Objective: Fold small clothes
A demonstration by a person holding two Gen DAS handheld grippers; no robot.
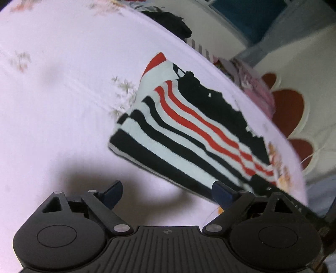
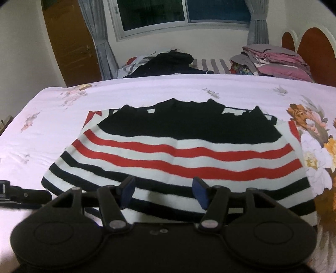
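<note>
A small striped garment (image 2: pixel 178 155), white with red and black stripes and a black upper part, lies folded flat on the pale floral bedsheet (image 2: pixel 147 88). In the left wrist view the garment (image 1: pixel 189 130) lies ahead and to the right. My left gripper (image 1: pixel 168 193) is open and empty, just off the garment's near edge, its right finger over the corner. My right gripper (image 2: pixel 163 193) is open and empty, hovering over the garment's near hem. Part of the left gripper (image 2: pixel 21 195) shows at the left of the right wrist view.
A dark clothes pile (image 2: pixel 168 61) and a stack of folded pink and grey linens (image 2: pixel 277 58) lie at the far side of the bed. A red and white headboard (image 2: pixel 310 48) stands at the right. A window (image 2: pixel 182 12) and a wooden door (image 2: pixel 71 42) are behind.
</note>
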